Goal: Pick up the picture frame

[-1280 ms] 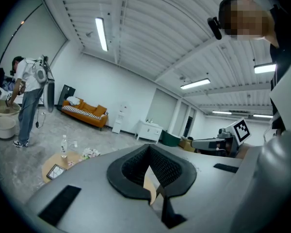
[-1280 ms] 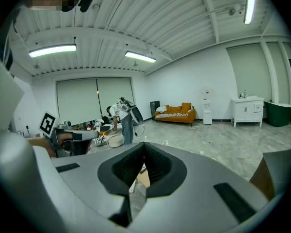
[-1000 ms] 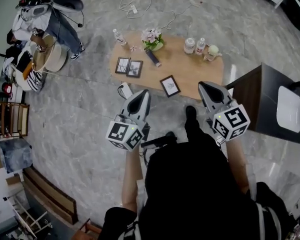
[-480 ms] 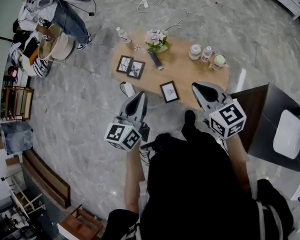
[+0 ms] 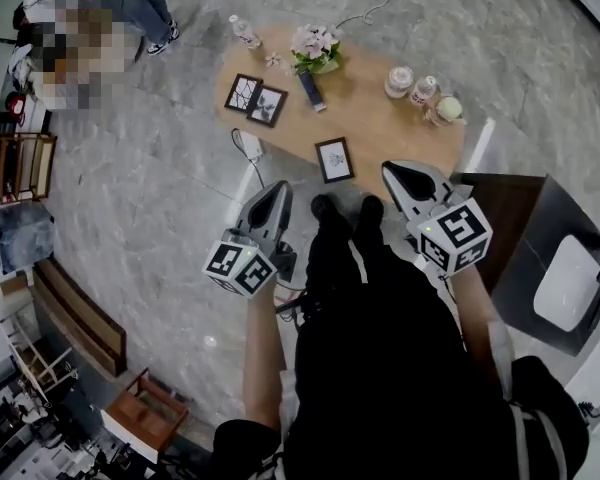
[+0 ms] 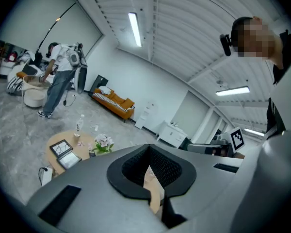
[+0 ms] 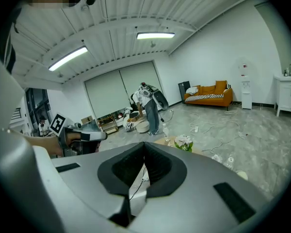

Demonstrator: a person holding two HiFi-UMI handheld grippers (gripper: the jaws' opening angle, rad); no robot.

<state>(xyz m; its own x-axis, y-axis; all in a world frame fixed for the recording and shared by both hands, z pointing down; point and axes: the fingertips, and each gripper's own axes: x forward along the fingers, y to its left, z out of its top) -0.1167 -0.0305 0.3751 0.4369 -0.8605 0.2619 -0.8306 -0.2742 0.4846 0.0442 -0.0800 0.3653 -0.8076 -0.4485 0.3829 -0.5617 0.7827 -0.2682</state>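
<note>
Three black picture frames lie on the oval wooden table (image 5: 380, 133). One single frame (image 5: 334, 159) is near the front edge; a pair of frames (image 5: 256, 100) sits at the left end and shows as a pair of frames (image 6: 65, 152) in the left gripper view too. My left gripper (image 5: 278, 194) hangs over the floor just short of the table, shut and empty. My right gripper (image 5: 401, 174) is at the table's front right edge, jaws together, holding nothing. The single frame lies between the two tips, slightly beyond them. In their own views the left gripper (image 6: 153, 181) and right gripper (image 7: 135, 178) hide the near table.
Flowers (image 5: 315, 48), a dark remote (image 5: 308, 90), a water bottle (image 5: 245, 33) and jars (image 5: 423, 91) stand on the table. A white adapter with cable (image 5: 248, 146) lies on the floor at left. A dark cabinet (image 5: 510, 218) stands at right. Another person (image 6: 58, 76) stands far left.
The person has stepped toward the table; both shoes now show between the grippers. Both grippers sank a little and came nearer the table's front edge, still shut.
</note>
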